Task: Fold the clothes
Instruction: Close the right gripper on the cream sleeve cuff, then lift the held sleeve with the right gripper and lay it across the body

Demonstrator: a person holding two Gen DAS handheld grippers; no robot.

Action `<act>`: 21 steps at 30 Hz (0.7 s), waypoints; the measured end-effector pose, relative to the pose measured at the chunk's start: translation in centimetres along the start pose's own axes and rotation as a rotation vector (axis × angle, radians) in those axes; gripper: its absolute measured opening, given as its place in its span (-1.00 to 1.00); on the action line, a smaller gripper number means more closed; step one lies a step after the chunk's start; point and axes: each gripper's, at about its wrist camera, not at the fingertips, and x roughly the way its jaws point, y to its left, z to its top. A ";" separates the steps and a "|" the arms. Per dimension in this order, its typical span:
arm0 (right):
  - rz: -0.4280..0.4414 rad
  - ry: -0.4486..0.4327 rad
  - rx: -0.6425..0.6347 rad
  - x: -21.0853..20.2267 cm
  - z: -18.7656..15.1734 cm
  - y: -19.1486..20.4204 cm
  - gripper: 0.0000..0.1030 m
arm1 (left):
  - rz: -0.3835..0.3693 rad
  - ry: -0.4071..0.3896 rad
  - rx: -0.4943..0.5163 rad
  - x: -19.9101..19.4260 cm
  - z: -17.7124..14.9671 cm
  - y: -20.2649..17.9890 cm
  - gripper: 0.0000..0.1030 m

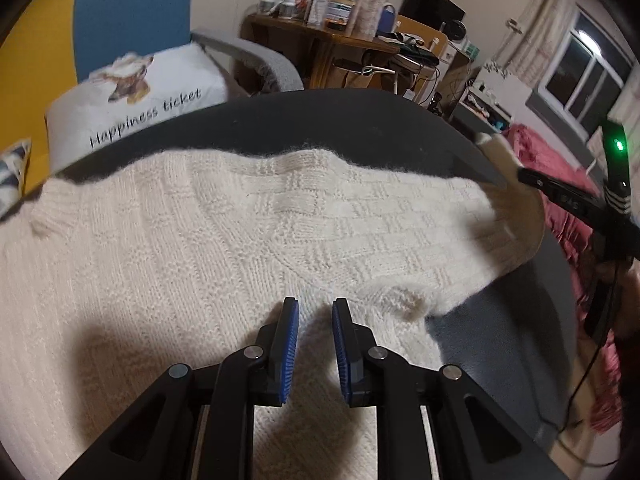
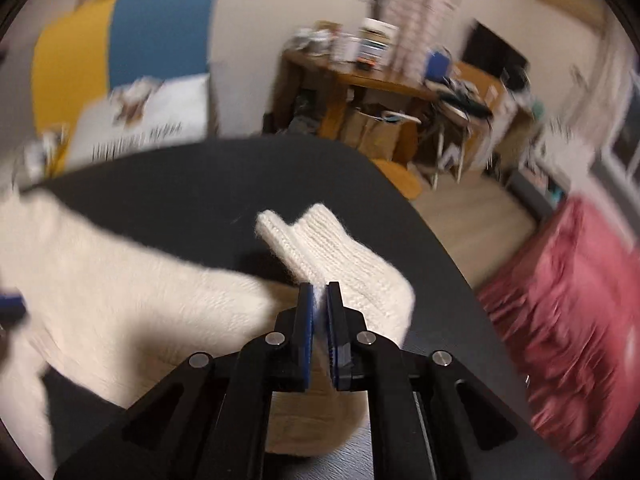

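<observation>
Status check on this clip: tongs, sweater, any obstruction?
Right tongs shut on sleeve. Left tongs narrow gap over sweater, nothing visibly pinched. Table around it bare.

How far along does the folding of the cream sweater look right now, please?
Early. Done: the cream sweater lies spread on the dark table. In hand: the right gripper is shut on the sleeve near its cuff; the left gripper sits over the body, jaws slightly apart. Left: folding the sleeves and body.

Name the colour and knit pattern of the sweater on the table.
Cream sweater, basket-weave knit; left wrist view shows it best.
</observation>
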 end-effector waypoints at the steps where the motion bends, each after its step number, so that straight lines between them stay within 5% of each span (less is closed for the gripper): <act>1: 0.022 0.000 0.056 -0.3 0.1 -1.4 -0.88 | -0.035 0.006 -0.029 -0.1 0.2 0.3 -0.68; 6: 0.081 -0.013 0.309 -1.0 0.4 -8.1 -0.88 | -0.097 -0.007 -0.071 -1.0 2.2 0.6 -0.68; 13: 0.126 0.012 0.585 -0.6 -4.0 -13.3 -0.88 | 0.064 0.016 0.104 0.7 3.7 -2.7 -0.68; 21: 0.178 0.058 0.720 0.9 -8.3 -15.3 -0.88 | 0.148 0.098 0.177 3.2 3.5 -3.6 -0.68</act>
